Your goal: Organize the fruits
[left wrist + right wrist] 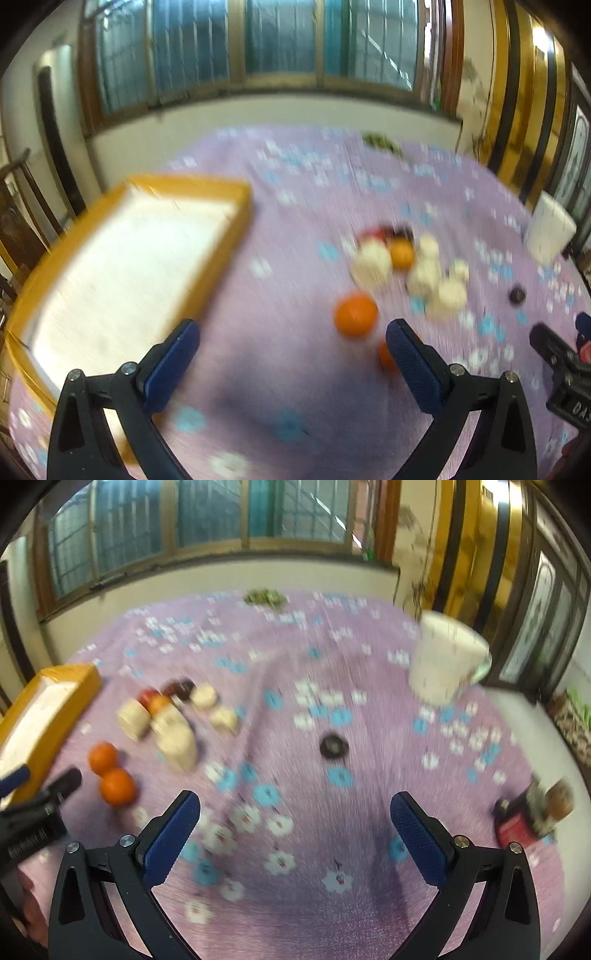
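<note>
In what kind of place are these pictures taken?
Probably a room in a home: a table under a purple flowered cloth beside a large wood-framed window, with oranges, a white mug and a yellow tray on it.

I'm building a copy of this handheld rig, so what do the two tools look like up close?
Both match. The left tool and the right tool each have two black skeletal arms with triangular cut-outs and silver screw heads at the joints. The fingers carry dark blue pads with a fine dimpled texture. The other tool's black body shows blurred white lettering. No cables or sleeves show.
</note>
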Demonstrator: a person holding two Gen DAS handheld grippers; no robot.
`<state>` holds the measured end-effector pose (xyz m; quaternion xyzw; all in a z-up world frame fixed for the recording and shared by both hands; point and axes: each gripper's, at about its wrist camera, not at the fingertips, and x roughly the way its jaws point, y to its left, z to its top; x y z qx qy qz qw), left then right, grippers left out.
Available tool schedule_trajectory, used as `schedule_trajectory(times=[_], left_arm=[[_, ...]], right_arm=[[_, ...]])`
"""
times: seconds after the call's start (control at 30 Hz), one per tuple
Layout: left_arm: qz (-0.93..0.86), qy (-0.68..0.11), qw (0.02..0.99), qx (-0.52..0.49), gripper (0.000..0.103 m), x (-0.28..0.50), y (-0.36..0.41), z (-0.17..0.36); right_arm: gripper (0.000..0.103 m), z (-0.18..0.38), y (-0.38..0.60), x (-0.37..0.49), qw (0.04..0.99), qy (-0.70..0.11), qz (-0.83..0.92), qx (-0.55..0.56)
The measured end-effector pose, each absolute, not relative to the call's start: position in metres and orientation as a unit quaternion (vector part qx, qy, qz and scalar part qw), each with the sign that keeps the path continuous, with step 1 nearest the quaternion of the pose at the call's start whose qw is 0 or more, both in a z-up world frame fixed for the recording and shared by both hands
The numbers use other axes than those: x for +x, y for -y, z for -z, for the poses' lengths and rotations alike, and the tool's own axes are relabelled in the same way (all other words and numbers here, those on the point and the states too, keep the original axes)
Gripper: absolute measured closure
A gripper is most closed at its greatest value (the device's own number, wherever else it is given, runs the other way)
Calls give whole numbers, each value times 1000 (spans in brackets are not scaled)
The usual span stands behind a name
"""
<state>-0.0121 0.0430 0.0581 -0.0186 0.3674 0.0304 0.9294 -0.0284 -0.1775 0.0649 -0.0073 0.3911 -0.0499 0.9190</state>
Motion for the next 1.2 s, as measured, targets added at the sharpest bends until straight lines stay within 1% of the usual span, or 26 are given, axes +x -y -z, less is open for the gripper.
schedule_trajectory(times=[0.17, 0.37, 0.7, 1.03, 1.2], left_arm=[[-41, -316, 947, -34, 1, -19, -70, -88], [-33, -309, 950, -38, 1, -22, -77, -92], [-23, -292, 956, -24, 1, -37, -74, -98], [-14, -252, 968, -12, 1, -50, -69, -108], [-7, -247, 969, -10, 1, -51, -67, -110]], right_arm=[[0, -95, 160, -38, 934, -356, 34, -4], [0, -110, 140, -46, 942, -334, 28, -26], [0, -121, 129, -58, 948, -316, 16, -23], [0, -121, 130, -68, 951, -309, 20, -12], [0, -122, 129, -70, 952, -307, 22, -11]])
